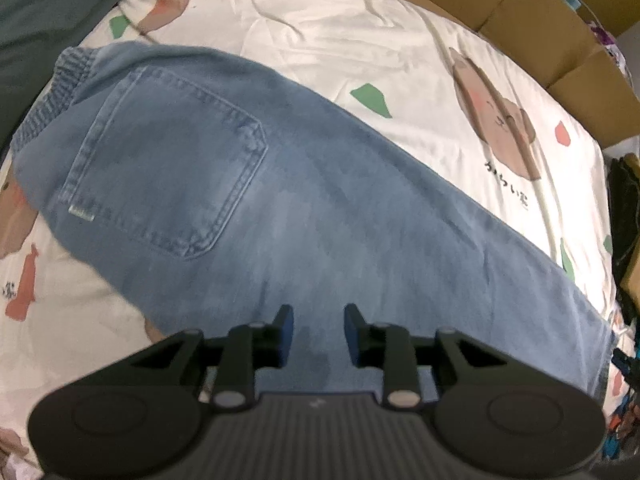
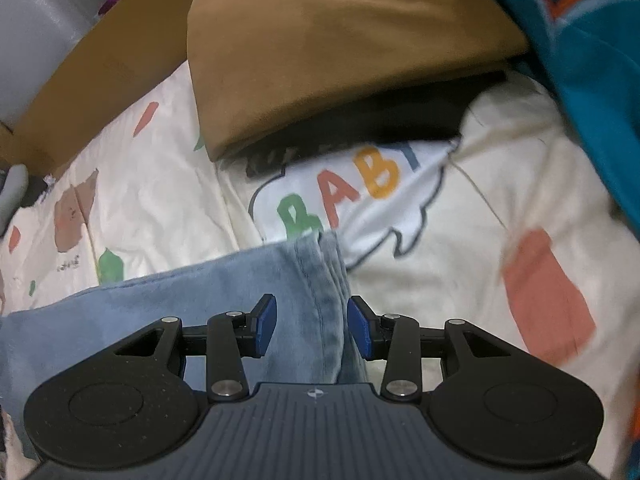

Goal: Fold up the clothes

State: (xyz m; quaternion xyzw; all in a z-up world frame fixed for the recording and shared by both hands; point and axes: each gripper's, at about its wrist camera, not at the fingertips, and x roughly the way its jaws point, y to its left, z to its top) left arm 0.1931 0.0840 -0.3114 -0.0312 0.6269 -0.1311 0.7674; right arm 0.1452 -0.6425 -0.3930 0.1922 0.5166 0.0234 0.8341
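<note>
Light blue jeans [image 1: 280,200] lie flat across a cream bed sheet [image 1: 360,40], back pocket [image 1: 168,172] facing up and elastic waistband [image 1: 64,80] at the upper left. My left gripper [image 1: 318,316] hovers over the leg part, open, with nothing pinched between its blue pads. In the right wrist view the hem end of the jeans [image 2: 200,292] lies bunched into a fold. My right gripper [image 2: 311,304] is open. The folded hem [image 2: 324,280] runs between its fingers, and the pads stand clear of the cloth.
A folded brown garment [image 2: 340,40] rests on a black one [image 2: 380,120] just beyond the hem. A white cloth printed "BABY" [image 2: 360,188] lies under them. A teal garment [image 2: 580,60] hangs at the right. Cardboard boxes [image 1: 540,28] border the bed's far side.
</note>
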